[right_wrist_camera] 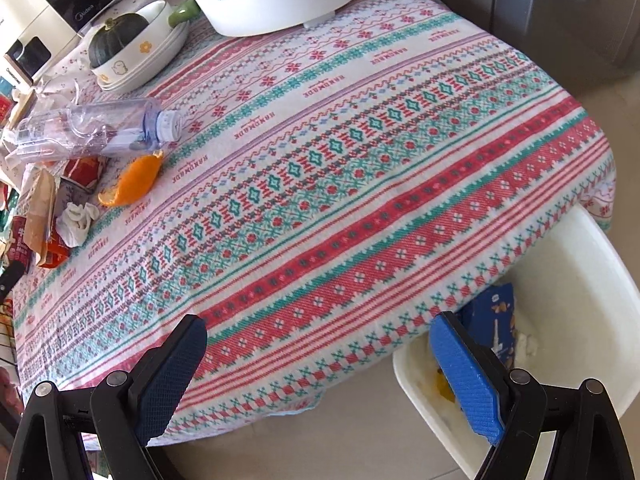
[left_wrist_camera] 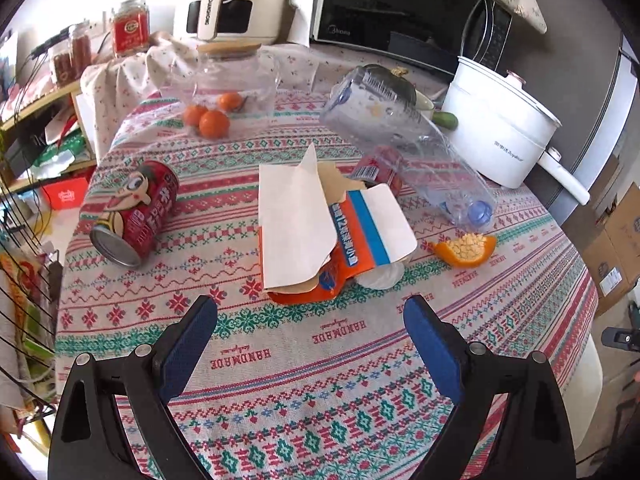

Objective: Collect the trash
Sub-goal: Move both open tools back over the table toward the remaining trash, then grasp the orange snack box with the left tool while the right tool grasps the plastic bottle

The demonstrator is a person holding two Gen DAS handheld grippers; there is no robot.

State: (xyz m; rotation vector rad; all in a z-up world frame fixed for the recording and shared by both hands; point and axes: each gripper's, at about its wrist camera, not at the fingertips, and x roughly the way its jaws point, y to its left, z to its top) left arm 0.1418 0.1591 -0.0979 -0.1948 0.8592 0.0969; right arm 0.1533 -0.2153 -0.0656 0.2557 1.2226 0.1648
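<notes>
On the tablecloth (left_wrist_camera: 280, 360) we see 1 can (left_wrist_camera: 134, 212), 1 bottle (left_wrist_camera: 400, 136), 1 peel (left_wrist_camera: 466, 248); left gripper (left_wrist_camera: 310, 316) and right gripper (right_wrist_camera: 320, 344) gape wide, holding nothing.

Woven cloth tablecloth (left_wrist_camera: 320, 360), glossy metal can (left_wrist_camera: 136, 212), clear plastic bottle (left_wrist_camera: 400, 136)

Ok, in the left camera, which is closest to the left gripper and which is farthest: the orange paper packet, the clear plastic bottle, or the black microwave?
From the left gripper:
1. Orange paper packet, just ahead of the fingertips, mid-table.
2. Clear plastic bottle, lying on its side, farther back and right.
3. Black microwave, at the very back.
</notes>
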